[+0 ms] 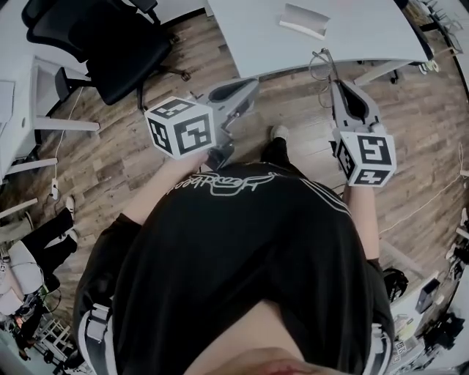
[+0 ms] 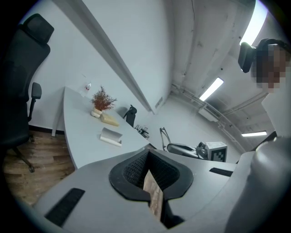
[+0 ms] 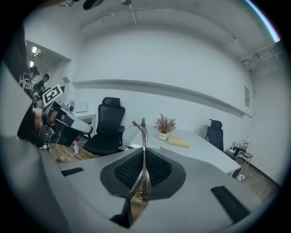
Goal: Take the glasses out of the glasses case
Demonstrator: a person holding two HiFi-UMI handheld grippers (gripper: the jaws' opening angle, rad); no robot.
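Bright office, wood floor (image 1: 95, 154).
A pale desk (image 1: 352, 36), black swivel chair (image 1: 110, 44), white walls (image 3: 159, 59) and ceiling strip lights (image 2: 211, 88).

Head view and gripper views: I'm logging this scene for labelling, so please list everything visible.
Table: one, white, ahead of the person.
Glasses case: one, white, on the table.
Glasses: one, thin metal, pinched in the right gripper, off the table.
Dried plant: one, reddish, table's far end.
Block: one, pale yellow, beside the plant.
Office chairs: two, black, beside and beyond the table.
Floor: wood planks.
Bystander: one, dark trousers, head view's lower left.
Left gripper: one, grey, shut, empty.
Right gripper: one, grey, shut on the glasses.
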